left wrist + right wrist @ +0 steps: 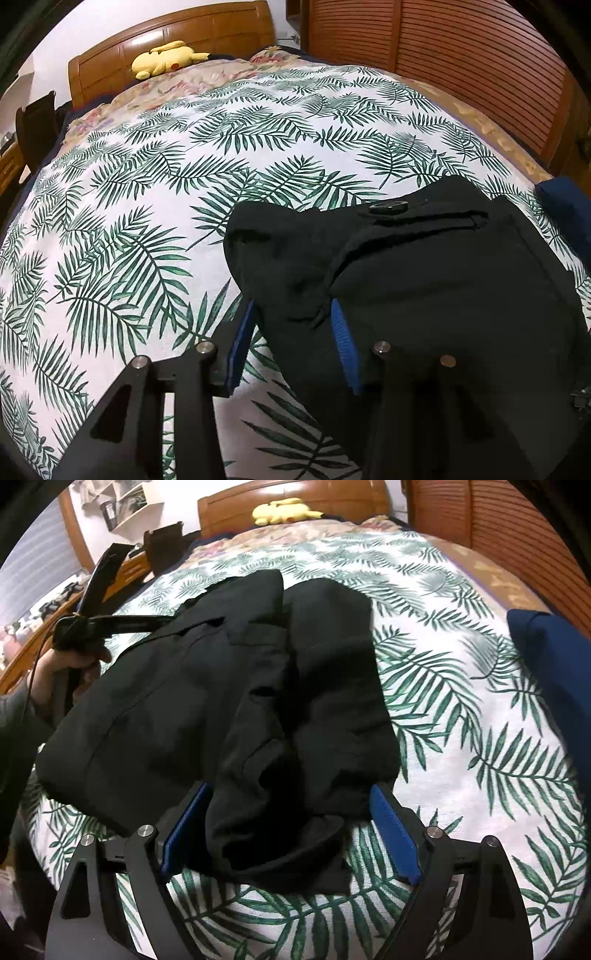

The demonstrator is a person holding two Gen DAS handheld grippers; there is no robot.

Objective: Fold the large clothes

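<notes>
A black garment (424,280) lies folded in a thick bundle on the leaf-print bedspread (147,192), a round button (388,207) showing on top. My left gripper (291,306) straddles its near left corner: the blue pads (240,343) stand apart with loose cloth between them, not pinched. In the right wrist view the same garment (221,686) spreads ahead. My right gripper (290,786) stands wide open around its bunched near end, blue pads (393,834) on either side. A person's hand (66,664) holds the left gripper's handle at the garment's far left edge.
A dark blue garment (550,672) lies at the bed's right edge. A yellow plush toy (166,57) rests by the wooden headboard (207,33). Slatted wooden wardrobe doors (461,55) stand to the right, and a cluttered wooden bedside unit (122,568) to the left.
</notes>
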